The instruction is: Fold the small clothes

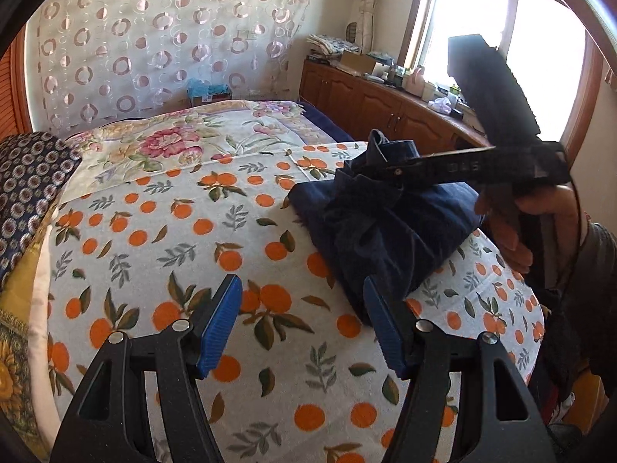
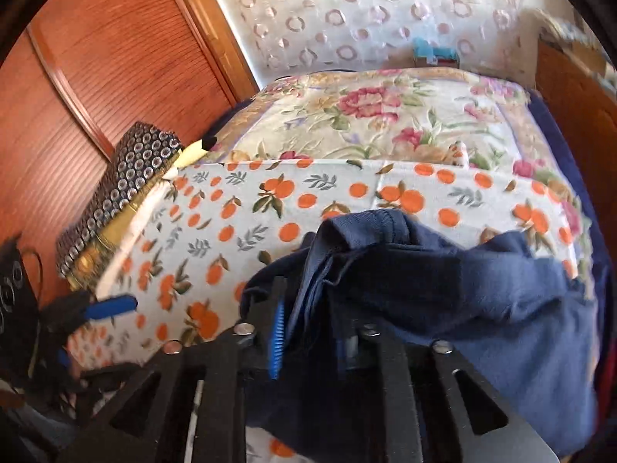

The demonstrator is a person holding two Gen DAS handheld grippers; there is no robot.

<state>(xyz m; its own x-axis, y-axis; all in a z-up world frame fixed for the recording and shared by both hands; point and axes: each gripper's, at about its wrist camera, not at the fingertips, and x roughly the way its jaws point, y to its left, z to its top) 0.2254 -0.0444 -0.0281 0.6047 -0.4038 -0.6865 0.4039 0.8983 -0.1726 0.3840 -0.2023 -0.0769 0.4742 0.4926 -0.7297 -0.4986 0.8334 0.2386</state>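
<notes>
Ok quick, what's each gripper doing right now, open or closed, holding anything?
Left gripper: open, holding nothing.
Right gripper: closed on the navy garment.

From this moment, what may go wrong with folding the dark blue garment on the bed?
1. The right tool is shut on a bunched edge of the navy garment, so pulling may drag apart the layers already folded.
2. The left tool is open and holds nothing, so nothing seems to pin the pile; it may slide over the orange-print sheet.
3. The left tool's right pad sits against the garment's near corner and may snag it.
</notes>
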